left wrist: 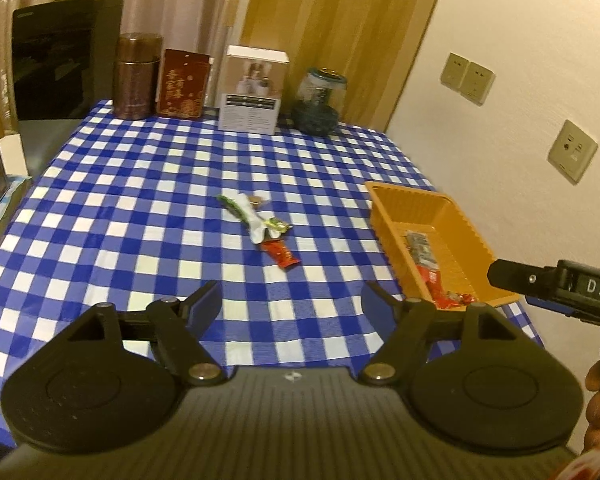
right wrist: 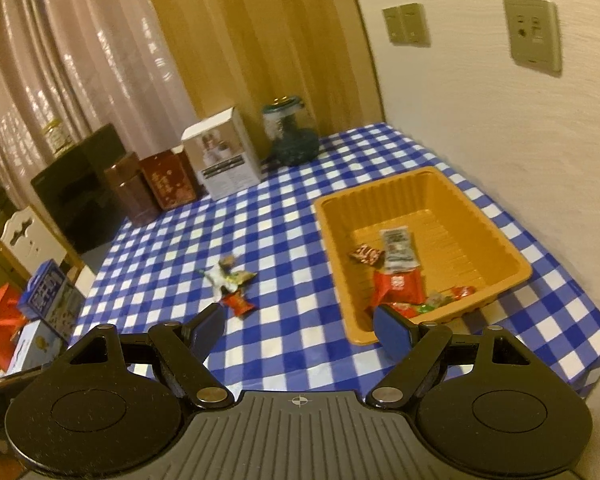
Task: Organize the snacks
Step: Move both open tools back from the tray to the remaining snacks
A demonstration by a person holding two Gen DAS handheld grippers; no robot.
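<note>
Through the left wrist camera I am looking down on the table with the blue checkered cloth (left wrist: 140,200). My left gripper (left wrist: 290,304) is hovering above the near part of the cloth with its fingers spread wide, and nothing is between them. In the middle of the cloth a small pile of loose snacks (left wrist: 260,224) is lying: I am counting one red packet (left wrist: 281,254) at the near end, one long white wrapper with a green tip, and one or two small pieces touching it, which are too blurred for me to separate. At the right, near the table edge, the orange tray (left wrist: 384,204) is already holding some packets. The tip of my right gripper (left wrist: 512,276) is showing just beside the tray's near corner. Along the back I am counting four containers: a brown canister, a red box, a white box and a glass jar.

Through the right wrist camera I am seeing the tray (right wrist: 332,232) from above. In it I am counting about five or six packets: one grey sachet (right wrist: 398,246), one dark red candy, one larger red packet (right wrist: 398,286) and some small pieces in the near corner. The right gripper (right wrist: 300,330) is also wide open and carrying nothing. The loose pile (right wrist: 230,280) is sitting left of the tray, well apart from it.

I am judging the work as more than half done: three or four snacks are remaining on the cloth.
</note>
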